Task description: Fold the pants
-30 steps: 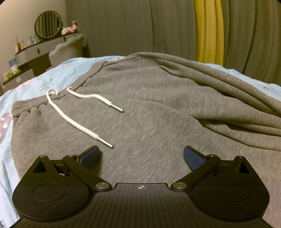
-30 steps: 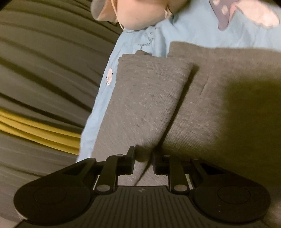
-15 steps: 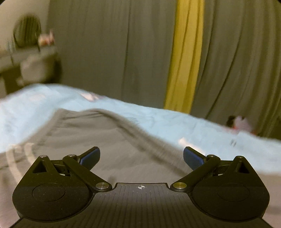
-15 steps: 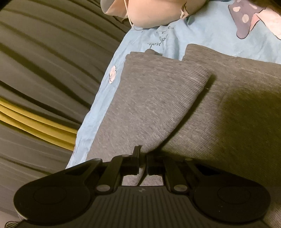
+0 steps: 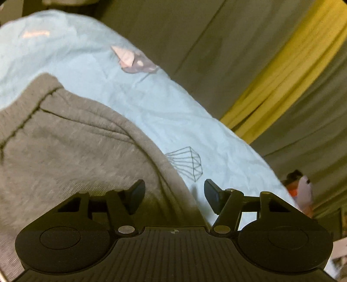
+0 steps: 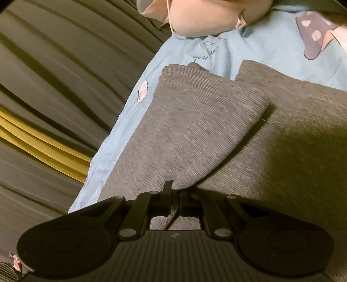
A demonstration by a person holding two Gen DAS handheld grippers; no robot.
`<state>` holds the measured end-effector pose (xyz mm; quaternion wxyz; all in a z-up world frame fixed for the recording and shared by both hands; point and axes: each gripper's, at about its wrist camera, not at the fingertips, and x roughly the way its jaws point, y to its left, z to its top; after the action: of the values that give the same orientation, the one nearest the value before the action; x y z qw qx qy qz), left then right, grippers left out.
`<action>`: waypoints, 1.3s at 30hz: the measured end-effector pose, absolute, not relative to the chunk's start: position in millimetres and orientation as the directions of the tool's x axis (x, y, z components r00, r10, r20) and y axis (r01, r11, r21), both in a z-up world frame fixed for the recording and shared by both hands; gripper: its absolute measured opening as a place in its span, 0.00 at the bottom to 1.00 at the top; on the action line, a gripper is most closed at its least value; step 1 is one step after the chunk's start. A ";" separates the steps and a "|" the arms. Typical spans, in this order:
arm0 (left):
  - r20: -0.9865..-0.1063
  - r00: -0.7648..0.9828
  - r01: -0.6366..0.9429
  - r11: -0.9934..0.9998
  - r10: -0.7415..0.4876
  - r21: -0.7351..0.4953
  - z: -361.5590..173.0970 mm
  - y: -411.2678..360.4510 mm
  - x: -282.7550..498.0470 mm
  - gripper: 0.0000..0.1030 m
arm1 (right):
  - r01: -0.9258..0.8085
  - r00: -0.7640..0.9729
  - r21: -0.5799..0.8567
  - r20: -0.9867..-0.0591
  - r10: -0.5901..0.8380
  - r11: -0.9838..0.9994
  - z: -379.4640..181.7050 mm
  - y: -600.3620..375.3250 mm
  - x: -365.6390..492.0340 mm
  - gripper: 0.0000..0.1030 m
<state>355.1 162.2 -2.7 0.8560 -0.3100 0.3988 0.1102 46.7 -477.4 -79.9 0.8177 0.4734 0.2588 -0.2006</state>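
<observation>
Left wrist view: the left gripper [image 5: 174,195] points down at the edge of grey pants [image 5: 65,147] lying on a light blue bedsheet [image 5: 151,104]. Its jaws are closing, with a gap between the blue pads [image 5: 136,195]; the curved edge of the pants runs through that gap, but the pads do not press on it. The pants fill the frame from 7 to 10 o'clock, with a dark stitched seam at 9 o'clock. The sheet sweeps from 11 to 4 o'clock and carries a line drawing of a diamond [image 5: 186,162] just above the gripper. Grey curtains with a yellow curtain stripe [image 5: 288,71] hang at 1 to 2 o'clock.

Right wrist view: the right gripper [image 6: 175,201] is clamped tight on a fold of the pants [image 6: 195,130], the cloth pinched between its dark fingers [image 6: 167,195]. One pant leg runs from the gripper towards 12 o'clock, overlapping the other leg at 2 to 4 o'clock. The sheet [image 6: 260,43] shows at 12 to 1 o'clock, a pale pink stuffed toy [image 6: 201,15] at 12 o'clock, and curtains at 9 o'clock.
</observation>
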 end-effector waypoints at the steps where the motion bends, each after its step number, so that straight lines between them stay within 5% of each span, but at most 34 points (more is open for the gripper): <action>1: -0.746 0.663 -0.438 0.777 -0.061 -0.452 -2.6 164.6 356.2 0.57 | 0.572 0.786 0.668 -0.611 -0.088 0.476 -79.8 -476.7 47.5 0.05; 3: -0.744 0.666 -0.431 0.786 -0.056 -0.444 -1.4 166.2 358.9 0.45 | 0.573 0.787 0.661 -0.608 -0.101 0.485 -79.8 -475.0 48.7 0.05; 6: -0.773 0.634 -0.439 0.808 -0.031 -0.393 -0.4 168.4 358.1 0.12 | 0.576 0.784 0.643 -0.610 -0.118 0.505 -78.2 -473.2 51.2 0.05; 7: -0.764 0.644 -0.438 0.803 -0.032 -0.403 2.1 169.6 352.8 0.10 | 0.576 0.784 0.641 -0.609 -0.120 0.508 -77.9 -473.0 51.9 0.05; 22: -0.632 0.767 -0.227 0.872 -0.113 -0.433 119.2 194.3 166.6 0.09 | 0.541 0.834 0.691 -0.515 -0.199 0.480 -22.5 -479.8 -3.9 0.04; 28: -0.637 0.759 -0.231 0.860 -0.133 -0.455 86.3 209.2 81.4 0.09 | 0.555 0.824 0.643 -0.511 -0.244 0.528 4.2 -472.6 -75.8 0.04; 35: -0.727 0.677 -0.354 0.815 -0.115 -0.459 6.8 221.5 34.3 0.09 | 0.702 0.676 0.518 -0.700 -0.230 0.489 -18.9 -474.7 -87.1 0.04; 39: -0.711 0.695 -0.376 0.787 -0.109 -0.488 -0.6 236.7 30.2 0.23 | 0.709 0.648 0.469 -0.728 -0.223 0.527 -23.8 -469.0 -75.8 0.06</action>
<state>30.2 236.7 -0.6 0.8644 -0.3167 0.3828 0.0774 -75.8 -469.0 -23.8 0.8175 0.3945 0.3081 -0.2849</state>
